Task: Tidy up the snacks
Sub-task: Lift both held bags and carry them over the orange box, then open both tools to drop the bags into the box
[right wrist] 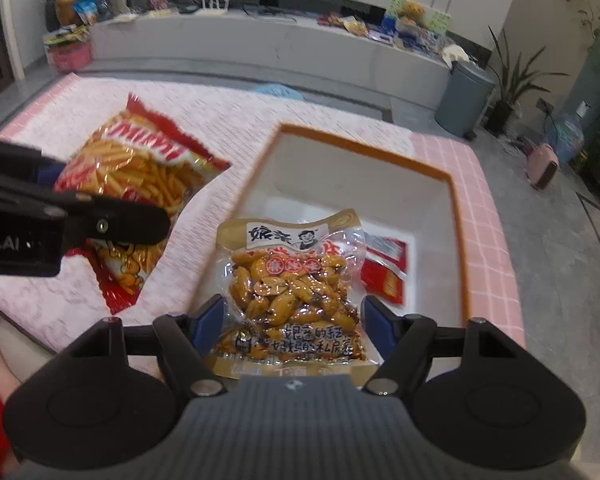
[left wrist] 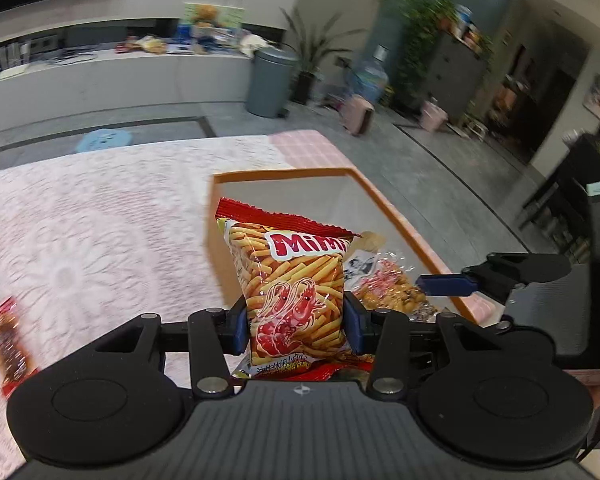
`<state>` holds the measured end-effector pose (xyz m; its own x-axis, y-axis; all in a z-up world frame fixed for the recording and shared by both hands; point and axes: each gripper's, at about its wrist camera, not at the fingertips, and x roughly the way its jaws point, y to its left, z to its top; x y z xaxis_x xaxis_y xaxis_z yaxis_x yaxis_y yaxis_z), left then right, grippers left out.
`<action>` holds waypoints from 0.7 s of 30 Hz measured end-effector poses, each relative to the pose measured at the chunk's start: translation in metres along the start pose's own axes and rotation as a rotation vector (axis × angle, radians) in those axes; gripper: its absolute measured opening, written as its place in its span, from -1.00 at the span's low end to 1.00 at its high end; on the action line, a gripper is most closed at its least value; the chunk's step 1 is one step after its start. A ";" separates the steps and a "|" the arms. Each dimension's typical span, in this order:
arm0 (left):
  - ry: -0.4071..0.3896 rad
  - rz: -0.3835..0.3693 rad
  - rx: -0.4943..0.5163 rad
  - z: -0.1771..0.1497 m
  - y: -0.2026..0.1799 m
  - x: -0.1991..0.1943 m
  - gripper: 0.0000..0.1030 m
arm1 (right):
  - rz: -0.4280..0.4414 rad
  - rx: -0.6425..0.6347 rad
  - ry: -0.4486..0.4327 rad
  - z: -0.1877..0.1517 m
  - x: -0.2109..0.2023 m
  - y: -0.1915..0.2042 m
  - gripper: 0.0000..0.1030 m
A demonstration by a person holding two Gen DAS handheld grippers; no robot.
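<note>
Now two tongs [left wrist: 296,320] [right wrist: 292,320] each grasp one snack: shrimp sticks [left wrist: 296,280], peanuts [right wrist: 296,288].

Shrimp-stick bag [left wrist: 296,280]: glossy printed foil-like film, crinkled. Peanut pack [right wrist: 296,280]: clear glossy plastic with a printed paper-like header. Box [right wrist: 458,216]: smooth matt white interior, orange rim. Surface [left wrist: 100,220]: pink cloth with a lace-like white overlay. Fingers [left wrist: 239,330]: blue pads, matt black plastic links, bright metal pins.

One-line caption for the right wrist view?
Right tongs carry a peanut pack over the box; left tongs hold shrimp sticks.
</note>
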<state>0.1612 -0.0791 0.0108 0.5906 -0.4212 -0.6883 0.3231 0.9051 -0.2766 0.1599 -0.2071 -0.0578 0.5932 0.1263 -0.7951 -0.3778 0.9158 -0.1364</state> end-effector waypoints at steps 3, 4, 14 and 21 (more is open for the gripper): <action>0.033 -0.027 0.034 0.007 -0.013 0.017 -0.02 | -0.011 0.003 0.031 -0.006 0.008 -0.014 0.39; 0.048 -0.037 0.041 0.010 -0.016 0.023 -0.02 | -0.013 0.002 0.039 -0.006 0.011 -0.018 0.39; 0.174 -0.012 0.142 0.011 -0.035 0.077 -0.02 | -0.003 -0.007 0.105 -0.011 0.045 -0.038 0.39; 0.245 0.038 0.236 0.002 -0.045 0.103 -0.02 | 0.005 -0.010 0.153 -0.007 0.076 -0.050 0.39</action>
<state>0.2086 -0.1634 -0.0464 0.4198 -0.3352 -0.8435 0.4836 0.8690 -0.1048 0.2194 -0.2461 -0.1156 0.4763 0.0709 -0.8764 -0.3884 0.9112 -0.1375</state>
